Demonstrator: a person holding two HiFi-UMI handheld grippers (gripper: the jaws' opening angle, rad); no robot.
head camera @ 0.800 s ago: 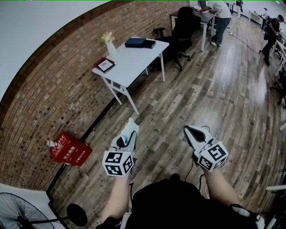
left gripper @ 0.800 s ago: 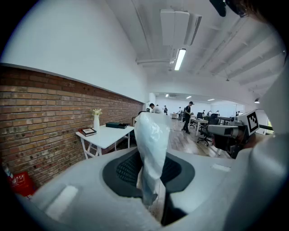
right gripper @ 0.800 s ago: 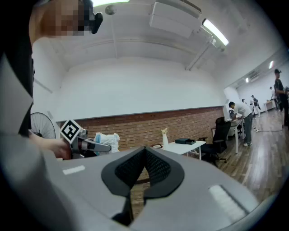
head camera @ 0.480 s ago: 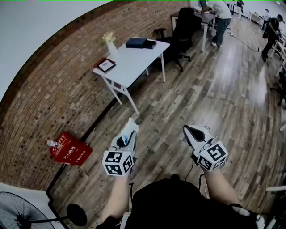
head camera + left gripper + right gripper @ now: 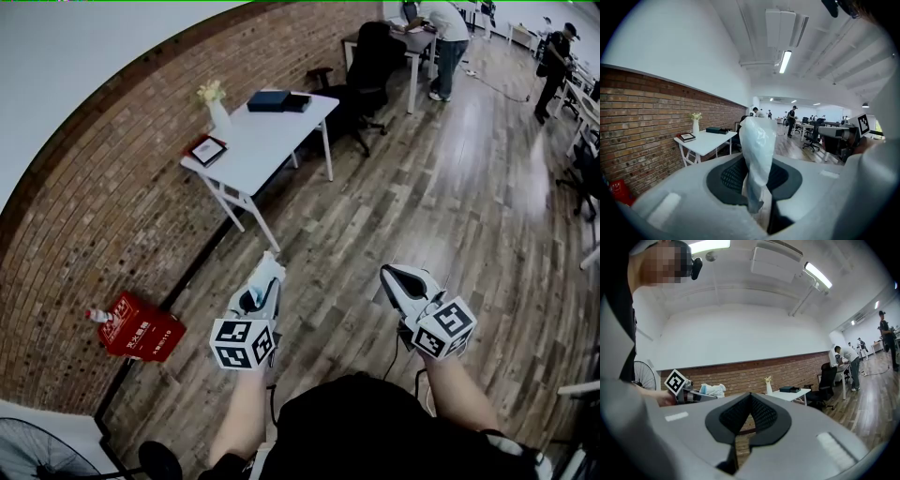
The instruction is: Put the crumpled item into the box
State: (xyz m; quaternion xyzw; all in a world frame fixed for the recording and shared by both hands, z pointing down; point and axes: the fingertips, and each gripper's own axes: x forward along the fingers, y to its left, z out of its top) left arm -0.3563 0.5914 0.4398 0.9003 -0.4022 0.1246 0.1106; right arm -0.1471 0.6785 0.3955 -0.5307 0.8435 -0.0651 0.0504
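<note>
From above, the person held a gripper in each hand over the brown wooden floor [image 5: 450, 187]. The left gripper [image 5: 263, 279] pinched the crumpled white plastic item [image 5: 269, 263], which stuck out past its tip. The right gripper [image 5: 391, 278] was beside it, a little apart, with its fingers closed. A long red brick wall [image 5: 112, 197] ran along the left. A white table [image 5: 267, 136] stood against it, well apart from both grippers. On the table sat a dark flat box [image 5: 269, 99], a white vase with pale flowers [image 5: 217, 105] and a small framed picture [image 5: 208, 150]. A red crate [image 5: 142, 327] lay on the floor by the wall.

In the left gripper view, the two fingers were squeezed on the lower part of the crumpled item. Its top stood up tall and puffy above them. The table showed far behind.

In the right gripper view, the two black pads met, with nothing between them. The left gripper and its white bundle showed off to the side, near a round fan [image 5: 641, 373].
</note>
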